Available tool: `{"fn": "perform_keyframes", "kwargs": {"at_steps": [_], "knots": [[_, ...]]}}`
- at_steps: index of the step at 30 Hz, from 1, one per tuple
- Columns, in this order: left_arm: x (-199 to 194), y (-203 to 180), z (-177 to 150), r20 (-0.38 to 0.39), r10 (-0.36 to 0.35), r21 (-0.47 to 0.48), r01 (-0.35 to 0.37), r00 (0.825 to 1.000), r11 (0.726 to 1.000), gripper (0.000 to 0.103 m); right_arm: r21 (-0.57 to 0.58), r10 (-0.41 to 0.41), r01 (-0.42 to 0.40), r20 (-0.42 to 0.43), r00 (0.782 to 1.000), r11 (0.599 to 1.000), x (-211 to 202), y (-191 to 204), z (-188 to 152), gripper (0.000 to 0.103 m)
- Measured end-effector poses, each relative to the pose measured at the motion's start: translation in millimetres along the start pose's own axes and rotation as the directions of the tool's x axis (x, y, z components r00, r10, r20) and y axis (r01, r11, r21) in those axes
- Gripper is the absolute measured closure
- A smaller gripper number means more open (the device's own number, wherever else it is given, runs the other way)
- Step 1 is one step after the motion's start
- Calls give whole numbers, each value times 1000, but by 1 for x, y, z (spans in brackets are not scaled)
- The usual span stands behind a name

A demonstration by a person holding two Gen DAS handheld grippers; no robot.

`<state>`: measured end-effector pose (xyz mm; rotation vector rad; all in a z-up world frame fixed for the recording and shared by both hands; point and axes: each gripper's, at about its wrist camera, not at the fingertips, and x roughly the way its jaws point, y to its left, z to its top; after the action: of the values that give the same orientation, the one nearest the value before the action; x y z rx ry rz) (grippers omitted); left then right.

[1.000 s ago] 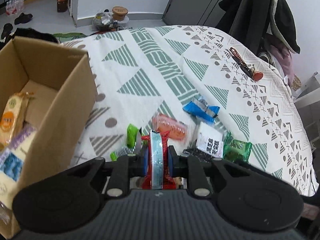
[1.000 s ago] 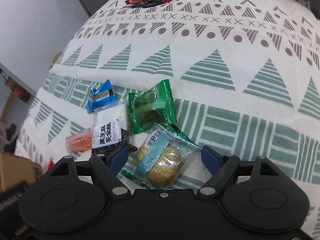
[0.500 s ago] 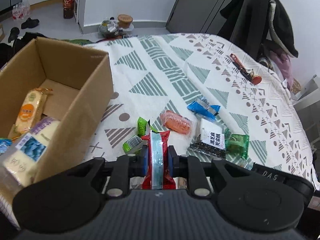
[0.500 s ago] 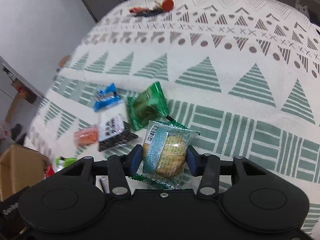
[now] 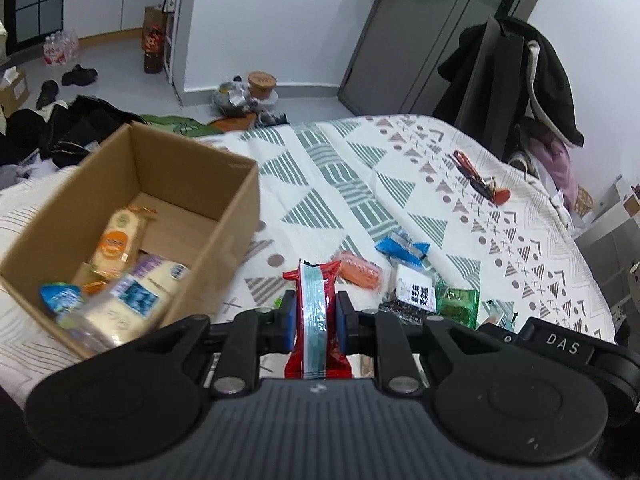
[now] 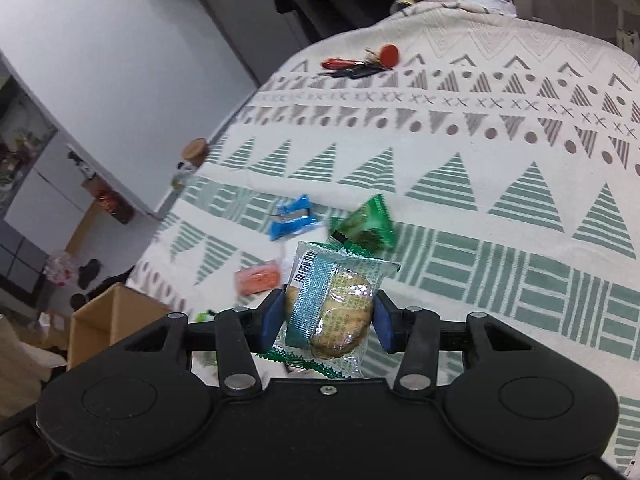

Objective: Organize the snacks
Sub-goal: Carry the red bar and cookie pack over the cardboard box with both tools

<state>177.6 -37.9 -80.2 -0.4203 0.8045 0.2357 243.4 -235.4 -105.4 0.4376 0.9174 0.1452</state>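
Left wrist shows my left gripper clenching the red packet; my right gripper grasps the biscuit pack; next, carry both left over the cardboard box.

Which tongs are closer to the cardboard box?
Left. The left tongs hang beside the cardboard box, holding a red snack; the right tongs sit farther right, over the loose snacks.

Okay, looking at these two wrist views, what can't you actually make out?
- Left wrist view: the lower end of the red packet is hidden behind the left gripper body.
- Left wrist view: print on the white-labelled packet is too small to read.
- Right wrist view: the cardboard box interior is hidden by its own wall and the right gripper.
- Right wrist view: the green packet is motion-blurred; its label is unreadable.
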Motion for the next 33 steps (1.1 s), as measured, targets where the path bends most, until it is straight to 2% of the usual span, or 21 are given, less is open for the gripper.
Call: {"fn": "perform_keyframes", "kwargs": {"at_steps": [11, 19, 26, 33], "knots": [[-41, 26, 11, 73, 31, -29, -29, 997, 999, 84, -58, 131, -127, 69, 989, 990, -32, 28, -5, 57], [-69, 49, 16, 113, 39, -53, -34, 993, 998, 84, -132, 190, -177, 89, 978, 975, -47, 55, -18, 57], [-83, 72, 22, 131, 52, -77, -42, 990, 996, 84, -189, 232, -213, 88, 969, 959, -55, 77, -31, 57], [-82, 99, 27, 116, 60, -119, -46, 991, 992, 84, -254, 272, -244, 81, 959, 936, -54, 99, -43, 57]]}}
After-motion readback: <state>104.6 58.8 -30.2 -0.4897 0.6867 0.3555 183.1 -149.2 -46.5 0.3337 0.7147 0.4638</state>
